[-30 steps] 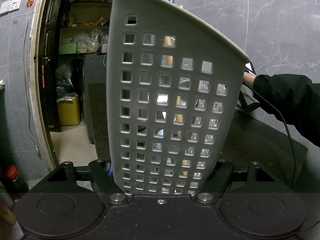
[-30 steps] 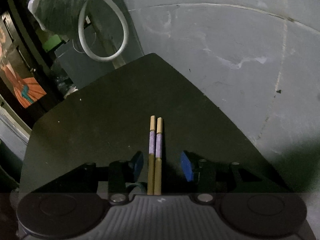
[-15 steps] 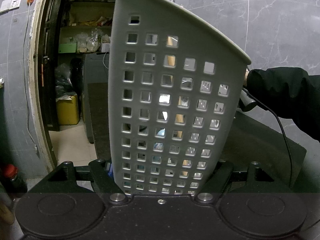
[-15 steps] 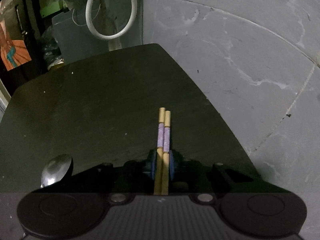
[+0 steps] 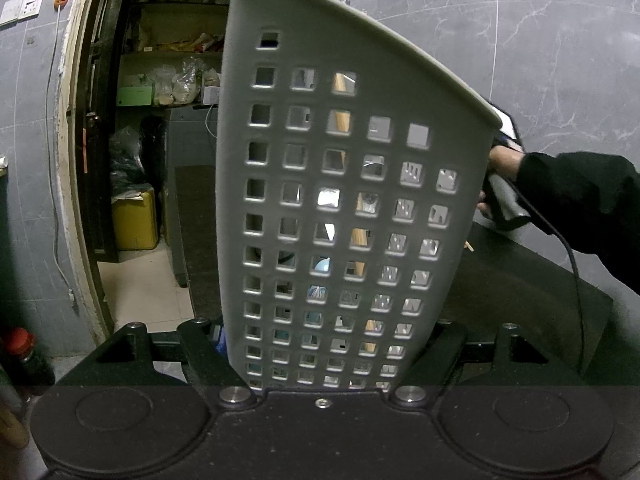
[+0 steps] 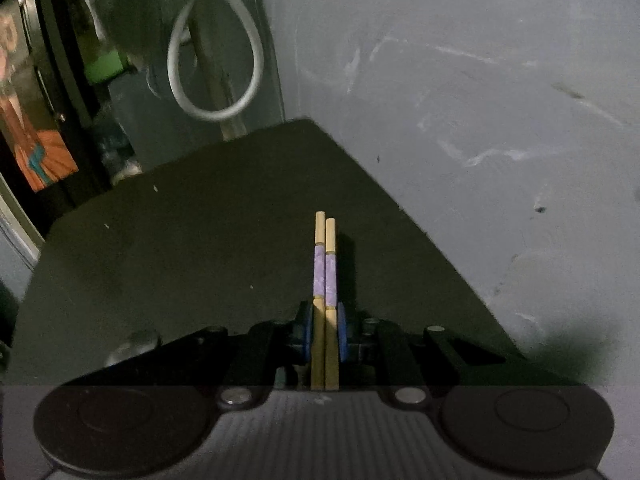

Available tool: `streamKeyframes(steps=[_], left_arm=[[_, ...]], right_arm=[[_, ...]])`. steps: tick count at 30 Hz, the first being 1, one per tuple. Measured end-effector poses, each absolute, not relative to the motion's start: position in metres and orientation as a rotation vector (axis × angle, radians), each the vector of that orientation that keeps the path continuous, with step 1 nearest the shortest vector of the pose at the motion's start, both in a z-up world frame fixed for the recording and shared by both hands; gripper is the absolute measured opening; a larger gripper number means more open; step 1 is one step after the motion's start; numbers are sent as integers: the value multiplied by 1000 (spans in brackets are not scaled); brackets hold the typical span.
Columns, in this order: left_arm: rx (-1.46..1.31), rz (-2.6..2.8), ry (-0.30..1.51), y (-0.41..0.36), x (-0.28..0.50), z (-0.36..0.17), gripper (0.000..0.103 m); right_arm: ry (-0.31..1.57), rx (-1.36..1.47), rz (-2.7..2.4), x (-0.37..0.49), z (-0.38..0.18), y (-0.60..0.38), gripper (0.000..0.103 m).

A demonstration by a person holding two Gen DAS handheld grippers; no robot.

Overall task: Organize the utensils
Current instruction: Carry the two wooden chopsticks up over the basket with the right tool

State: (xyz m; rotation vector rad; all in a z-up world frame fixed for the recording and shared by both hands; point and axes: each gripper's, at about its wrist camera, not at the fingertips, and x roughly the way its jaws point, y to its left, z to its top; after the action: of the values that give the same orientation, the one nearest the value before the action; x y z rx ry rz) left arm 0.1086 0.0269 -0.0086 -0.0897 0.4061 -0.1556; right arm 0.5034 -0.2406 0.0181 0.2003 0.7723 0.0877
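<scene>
Chopsticks (image 6: 325, 280), a pair of pale wooden ones with a purple band near the far end, lie side by side between the blue pads (image 6: 307, 330) of our right gripper (image 6: 325, 330), whose jaws have just been closing and now press on the pair from both sides. The sticks point straight ahead over the dark table (image 6: 200, 240), and their shadow falls just to the right on it; we cannot tell for sure whether they are clear of the surface. A blurred round shape at the lower left of the right wrist view may be a spoon (image 6: 132, 346), though the picture is too soft there to be sure. Our left gripper (image 5: 324, 356) is clamped on the base of a grey perforated utensil holder (image 5: 340, 184), which stands tilted before its camera and fills most of that view. Through its square holes we glimpse wooden handles and bits of metal and blue. To the holder's right, a hand (image 5: 500, 176) in a black sleeve (image 5: 580, 208) holds the other gripper's handle above the table.
</scene>
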Motion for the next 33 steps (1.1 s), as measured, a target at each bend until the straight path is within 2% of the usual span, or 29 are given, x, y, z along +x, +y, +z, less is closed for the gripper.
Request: streamKeyframes(steps=[15, 33], left_arm=[[-92, -154, 405, 27, 108, -8, 77], [-97, -155, 401, 28, 107, -9, 77]], right_arm=[[384, 267, 285, 378, 56, -263, 14], [207, 244, 445, 285, 117, -246, 15]])
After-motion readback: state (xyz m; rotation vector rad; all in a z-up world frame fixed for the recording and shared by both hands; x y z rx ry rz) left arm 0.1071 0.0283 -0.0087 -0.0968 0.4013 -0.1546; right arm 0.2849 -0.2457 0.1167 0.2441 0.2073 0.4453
